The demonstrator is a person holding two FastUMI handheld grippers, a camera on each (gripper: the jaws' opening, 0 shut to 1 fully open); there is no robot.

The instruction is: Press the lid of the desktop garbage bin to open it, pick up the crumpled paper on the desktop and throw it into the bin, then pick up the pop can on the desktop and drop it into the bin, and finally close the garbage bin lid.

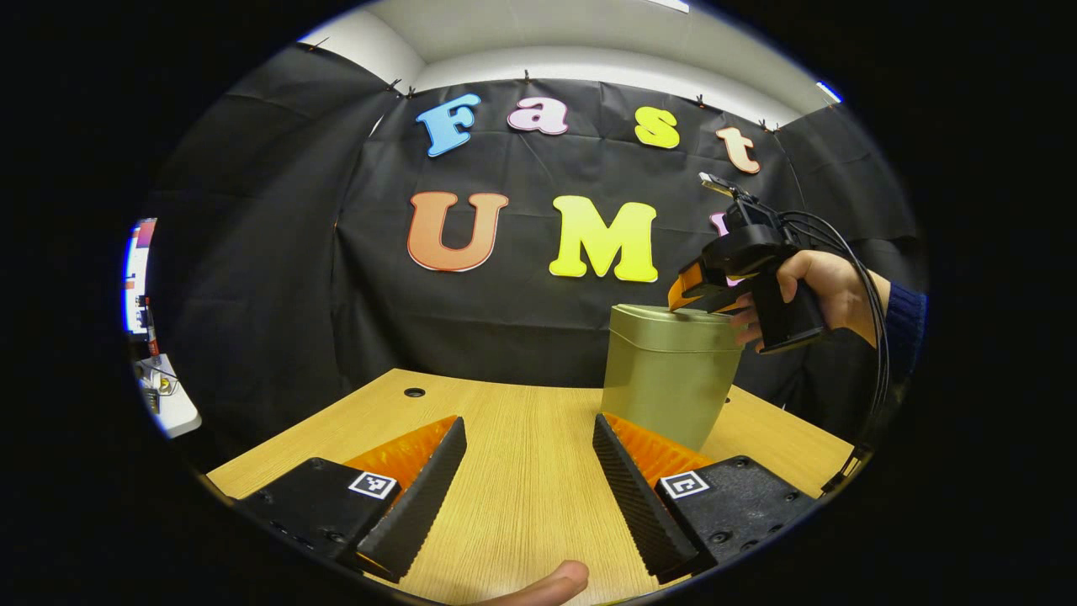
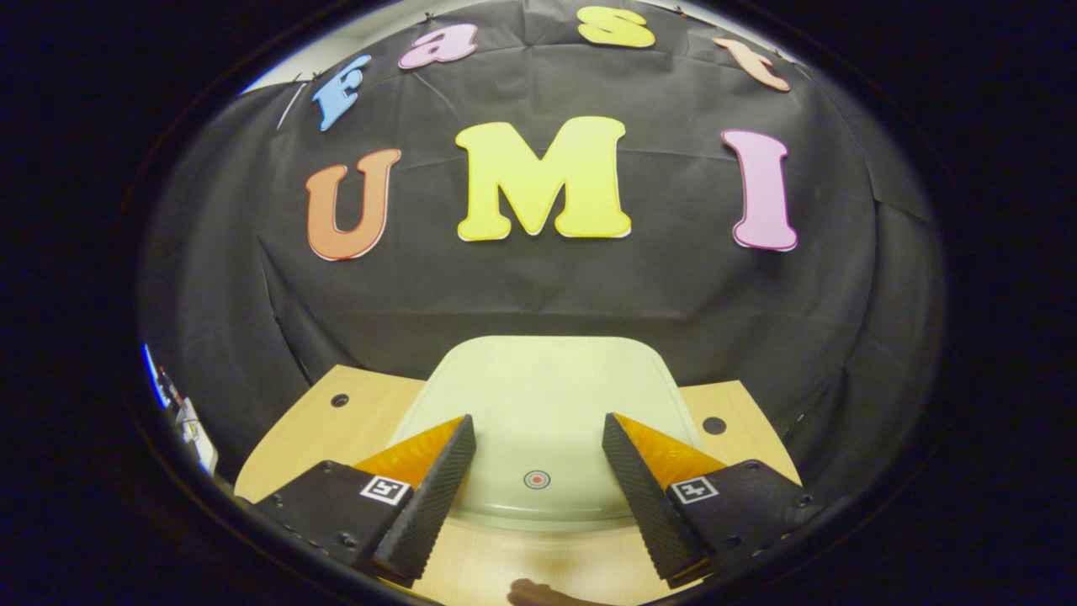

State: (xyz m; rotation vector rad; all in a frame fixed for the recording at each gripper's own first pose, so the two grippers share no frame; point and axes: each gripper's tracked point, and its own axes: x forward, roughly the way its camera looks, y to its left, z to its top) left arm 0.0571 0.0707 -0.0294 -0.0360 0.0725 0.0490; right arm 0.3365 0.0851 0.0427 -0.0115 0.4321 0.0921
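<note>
A pale green desktop bin stands on the wooden table, right of centre in the left gripper view, with its lid shut. My left gripper is open low over bare table, to the left of the bin and nearer than it, with nothing between its fingers. A hand holds my right gripper just above the bin's top at its right side. From the right gripper view, the lid lies directly below and ahead, and a small red round mark sits between the fingers of my open right gripper.
The table has small round holes near its back edge, close to the black cloth wall. A white stand with gear is off the table's left side. A thumb shows at the bottom edge.
</note>
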